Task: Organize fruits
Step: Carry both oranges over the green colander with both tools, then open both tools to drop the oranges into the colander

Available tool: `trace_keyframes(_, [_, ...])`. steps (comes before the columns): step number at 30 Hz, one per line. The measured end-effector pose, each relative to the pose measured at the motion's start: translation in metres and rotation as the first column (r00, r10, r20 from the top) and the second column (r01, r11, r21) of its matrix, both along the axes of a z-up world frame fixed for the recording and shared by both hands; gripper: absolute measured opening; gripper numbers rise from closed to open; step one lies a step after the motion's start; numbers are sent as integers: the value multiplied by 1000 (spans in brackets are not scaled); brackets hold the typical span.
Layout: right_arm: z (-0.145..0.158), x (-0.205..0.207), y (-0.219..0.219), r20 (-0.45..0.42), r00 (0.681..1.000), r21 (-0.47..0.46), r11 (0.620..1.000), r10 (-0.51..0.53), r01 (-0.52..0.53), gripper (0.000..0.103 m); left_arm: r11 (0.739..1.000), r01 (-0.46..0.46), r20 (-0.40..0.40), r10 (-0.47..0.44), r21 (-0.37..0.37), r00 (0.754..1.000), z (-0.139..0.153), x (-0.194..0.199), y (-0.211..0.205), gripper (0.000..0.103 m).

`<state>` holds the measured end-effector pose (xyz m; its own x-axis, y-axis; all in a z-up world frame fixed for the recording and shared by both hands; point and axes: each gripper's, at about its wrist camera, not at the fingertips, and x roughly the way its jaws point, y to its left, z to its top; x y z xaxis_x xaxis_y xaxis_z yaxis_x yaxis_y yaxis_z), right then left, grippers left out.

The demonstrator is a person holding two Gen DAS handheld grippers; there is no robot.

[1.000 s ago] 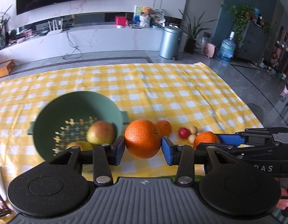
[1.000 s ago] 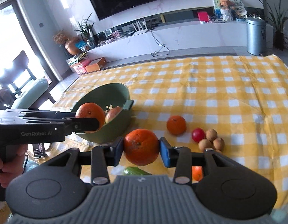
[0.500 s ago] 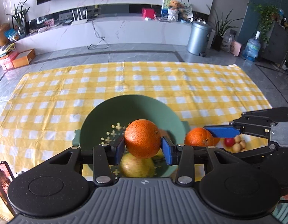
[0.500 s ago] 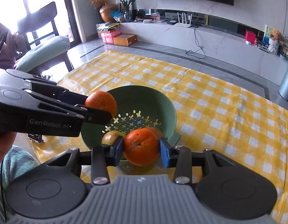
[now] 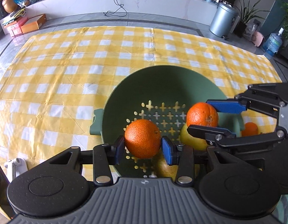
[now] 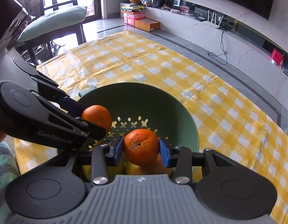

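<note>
A green colander bowl (image 5: 162, 85) stands on the yellow checked tablecloth (image 5: 69, 65). My left gripper (image 5: 143, 147) is shut on an orange (image 5: 142, 138) held over the bowl's near left side. My right gripper (image 6: 141, 149) is shut on another orange (image 6: 140, 145) over the bowl (image 6: 144, 100); in the left wrist view that orange (image 5: 201, 114) hangs above a yellow fruit (image 5: 192, 141) lying in the bowl. The left gripper's orange also shows in the right wrist view (image 6: 97, 116). More yellowish fruit (image 6: 136, 169) lies under my right gripper.
A small orange (image 5: 250, 128) lies on the cloth right of the bowl. A white object (image 5: 14, 166) sits at the table's near left edge. A chair with a green cushion (image 6: 54, 20) stands beyond the table's left end. The cloth stretches far behind the bowl.
Both grippers have moved further over the bowl with their oranges and come closer together. The bowl now fills more of both views.
</note>
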<state>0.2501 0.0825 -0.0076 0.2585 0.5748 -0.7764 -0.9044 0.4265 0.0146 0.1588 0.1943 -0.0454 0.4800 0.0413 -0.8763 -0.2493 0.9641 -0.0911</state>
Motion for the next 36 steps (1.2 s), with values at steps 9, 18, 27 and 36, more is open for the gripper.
trace_keyframes(9, [-13, 15, 18, 69, 990, -43, 992, 120, -117, 39, 990, 57, -17, -55, 131, 998, -3, 9, -10, 47])
trace_keyframes(18, [-19, 14, 20, 64, 979, -55, 981, 192, -189, 39, 984, 75, -31, -71, 165, 997, -12, 14, -15, 48])
trace_keyframes(27, [-20, 8, 18, 73, 978, -59, 979, 197, -193, 40, 978, 69, -16, -67, 195, 998, -13, 11, -18, 52])
trace_keyframes(36, [-19, 2, 17, 95, 979, -96, 980, 182, -173, 43, 968, 87, -16, -86, 234, 996, -12, 8, -26, 56])
